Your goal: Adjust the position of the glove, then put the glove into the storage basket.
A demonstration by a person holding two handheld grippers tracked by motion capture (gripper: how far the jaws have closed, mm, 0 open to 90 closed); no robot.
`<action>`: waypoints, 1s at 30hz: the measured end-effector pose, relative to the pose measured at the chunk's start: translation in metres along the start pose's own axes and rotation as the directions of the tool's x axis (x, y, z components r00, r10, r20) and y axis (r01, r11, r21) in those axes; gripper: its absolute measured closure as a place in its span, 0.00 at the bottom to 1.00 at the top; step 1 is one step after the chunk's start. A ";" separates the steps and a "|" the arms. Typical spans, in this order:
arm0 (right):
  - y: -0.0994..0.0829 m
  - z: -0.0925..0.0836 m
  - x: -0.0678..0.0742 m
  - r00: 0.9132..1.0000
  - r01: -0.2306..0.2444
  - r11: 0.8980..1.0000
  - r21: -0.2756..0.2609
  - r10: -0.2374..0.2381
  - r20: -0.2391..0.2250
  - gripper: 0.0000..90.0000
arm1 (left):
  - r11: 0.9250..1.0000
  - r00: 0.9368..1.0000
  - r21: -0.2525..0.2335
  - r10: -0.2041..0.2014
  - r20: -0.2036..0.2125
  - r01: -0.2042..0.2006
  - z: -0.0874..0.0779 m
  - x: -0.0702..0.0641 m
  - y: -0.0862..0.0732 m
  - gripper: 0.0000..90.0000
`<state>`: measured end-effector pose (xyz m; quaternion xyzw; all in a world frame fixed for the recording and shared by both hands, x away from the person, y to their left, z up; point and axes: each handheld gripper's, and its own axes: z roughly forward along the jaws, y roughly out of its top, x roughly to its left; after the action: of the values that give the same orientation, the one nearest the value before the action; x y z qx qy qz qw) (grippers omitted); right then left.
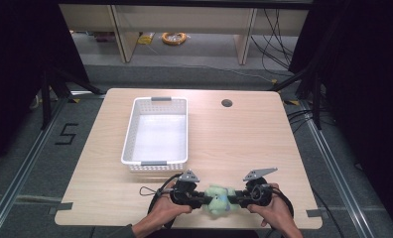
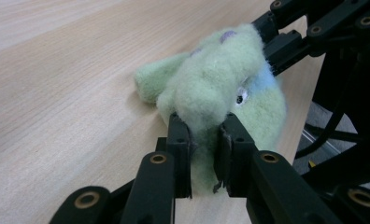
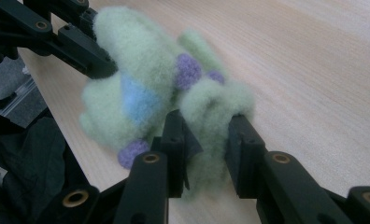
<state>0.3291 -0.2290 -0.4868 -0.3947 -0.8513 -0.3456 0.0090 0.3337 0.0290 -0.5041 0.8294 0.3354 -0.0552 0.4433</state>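
A pale green plush toy (image 1: 218,198) with a light blue patch and purple spots lies at the table's near edge, held between both grippers. My left gripper (image 1: 203,200) reaches in from the left. In the left gripper view its jaws pinch a fold of the plush toy (image 2: 220,93), and the left gripper (image 2: 204,154) is shut on it. My right gripper (image 1: 234,200) comes from the right. In the right gripper view the right gripper (image 3: 206,140) squeezes a limb of the plush toy (image 3: 136,93). Each gripper view shows the other gripper's black jaws against the far side of the toy.
A white plastic basket (image 1: 157,161) stands left of centre on the wooden table (image 1: 234,139). A round cable hole (image 1: 227,103) is at the back right. The table's front edge runs just under the hands. Black frame posts stand on both sides.
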 end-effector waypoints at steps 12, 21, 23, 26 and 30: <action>0.004 -0.009 0.003 1.000 0.015 1.000 -0.021 -0.016 -0.009 0.80 | 1.000 1.000 -0.017 0.001 -0.002 -0.001 -0.009 -0.003 0.004 0.85; 0.018 -0.014 0.012 0.999 0.044 0.998 -0.033 -0.044 -0.004 0.80 | 0.999 1.000 -0.043 0.008 0.004 -0.008 -0.025 -0.002 0.008 0.85; 0.020 -0.016 0.015 0.999 0.044 0.998 -0.040 -0.044 -0.001 0.80 | 0.999 1.000 -0.052 0.003 0.000 -0.003 -0.029 -0.002 0.010 0.85; 0.027 -0.019 0.016 0.998 0.058 0.997 -0.048 -0.058 0.001 0.80 | 0.998 1.000 -0.063 0.009 -0.013 -0.010 -0.035 -0.002 0.014 0.85; 0.038 -0.021 0.019 0.996 0.087 0.994 -0.059 -0.086 0.004 0.80 | 0.997 1.000 -0.075 0.010 -0.015 -0.011 -0.045 0.000 0.021 0.85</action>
<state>0.3367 -0.2120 -0.4438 -0.3579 -0.8570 -0.3704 -0.0184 0.3367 0.0558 -0.4626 0.8142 0.3362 -0.0343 0.4721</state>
